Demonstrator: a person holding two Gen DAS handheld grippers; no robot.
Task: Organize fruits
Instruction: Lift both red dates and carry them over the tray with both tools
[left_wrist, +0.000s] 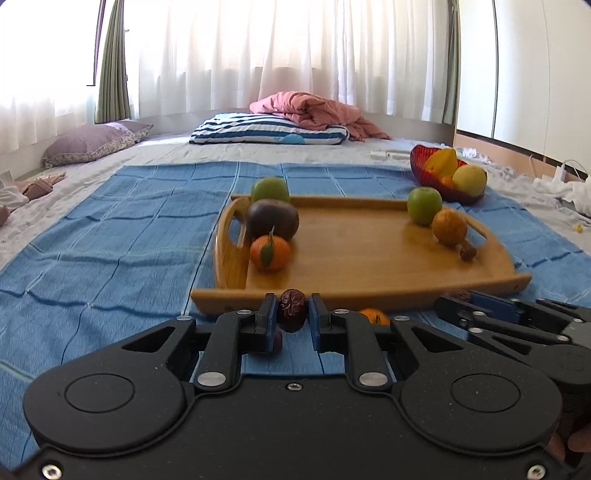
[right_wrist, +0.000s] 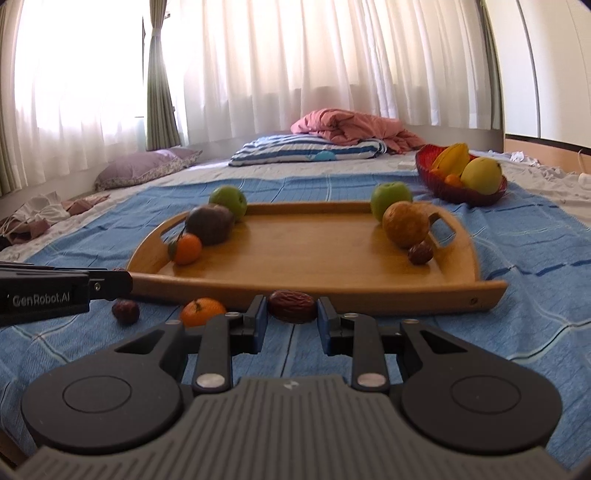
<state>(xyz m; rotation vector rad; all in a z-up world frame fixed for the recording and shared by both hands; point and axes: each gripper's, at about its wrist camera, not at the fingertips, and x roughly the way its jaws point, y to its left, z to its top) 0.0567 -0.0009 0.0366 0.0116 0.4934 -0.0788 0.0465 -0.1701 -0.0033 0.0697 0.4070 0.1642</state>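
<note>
My left gripper (left_wrist: 291, 308) is shut on a wrinkled dark red date (left_wrist: 291, 310), held just above the blue cloth in front of the wooden tray (left_wrist: 369, 297). My right gripper (right_wrist: 291, 310) is shut on a second date (right_wrist: 292, 311) at the tray's near rim (right_wrist: 332, 299). Each gripper also shows in the other view: the right gripper (left_wrist: 448, 302) from the right, the left gripper (right_wrist: 123, 281) from the left. On the tray lie two green apples (left_wrist: 270, 189) (left_wrist: 424, 205), a dark purple fruit (left_wrist: 272, 219), a tangerine (left_wrist: 269, 253), a yellow-orange fruit (left_wrist: 449, 227) and a date (left_wrist: 467, 253).
A loose date (right_wrist: 126, 312) and a tangerine (right_wrist: 202, 312) lie on the blue cloth (right_wrist: 517, 332) between the grippers. A red basket (right_wrist: 461, 192) with yellow fruit stands at the back right. Folded bedding (right_wrist: 306, 151) and a pillow (right_wrist: 144, 168) lie behind.
</note>
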